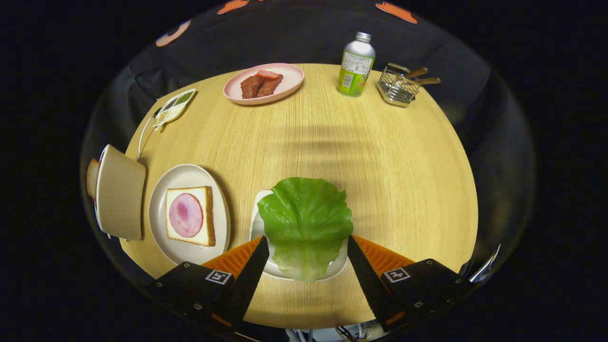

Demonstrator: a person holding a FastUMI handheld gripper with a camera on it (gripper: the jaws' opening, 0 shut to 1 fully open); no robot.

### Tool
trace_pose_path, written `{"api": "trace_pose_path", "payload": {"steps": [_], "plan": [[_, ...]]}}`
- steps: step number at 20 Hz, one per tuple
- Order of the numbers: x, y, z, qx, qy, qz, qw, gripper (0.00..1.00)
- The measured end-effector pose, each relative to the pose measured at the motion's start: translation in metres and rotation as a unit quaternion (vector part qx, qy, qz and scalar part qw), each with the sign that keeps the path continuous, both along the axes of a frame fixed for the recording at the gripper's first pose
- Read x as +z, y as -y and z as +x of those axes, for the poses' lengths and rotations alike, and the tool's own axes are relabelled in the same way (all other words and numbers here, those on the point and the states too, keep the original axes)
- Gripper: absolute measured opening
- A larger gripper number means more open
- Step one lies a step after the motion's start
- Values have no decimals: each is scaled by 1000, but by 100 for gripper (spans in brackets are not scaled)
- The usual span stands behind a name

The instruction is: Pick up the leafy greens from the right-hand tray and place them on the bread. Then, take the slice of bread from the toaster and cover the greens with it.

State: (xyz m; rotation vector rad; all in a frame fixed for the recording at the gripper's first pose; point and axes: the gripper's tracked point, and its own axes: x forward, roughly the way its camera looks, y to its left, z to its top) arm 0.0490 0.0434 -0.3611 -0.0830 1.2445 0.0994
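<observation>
A green lettuce leaf (305, 223) lies on a small white tray (256, 223) just ahead of my fingers. My gripper (308, 243) is open, its two fingertips flanking the near part of the leaf without pressing on it. To the left, a round white plate (161, 209) carries a slice of bread (206, 216) topped with a pink round of ham (185, 215). Further left stands a beige toaster (121, 192) with a slice of bread (91, 178) sticking out of its far side.
Across the round wooden table (380, 166) sit a pink plate (289, 78) with brown meat pieces, a green-labelled bottle (356, 64), a wire basket (398, 86) with wooden-handled utensils, and a small divided dish (173, 108) at the far left.
</observation>
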Motion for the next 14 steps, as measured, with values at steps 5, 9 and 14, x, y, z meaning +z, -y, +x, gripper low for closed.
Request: {"api": "trace_pose_path", "payload": {"steps": [5, 9, 14], "plan": [[-31, 1, 4, -5, -58, -13, 998, 100], [-42, 1, 10, -11, -73, -15, 997, 100], [-45, -1, 12, -19, -84, -11, 996, 95]]}}
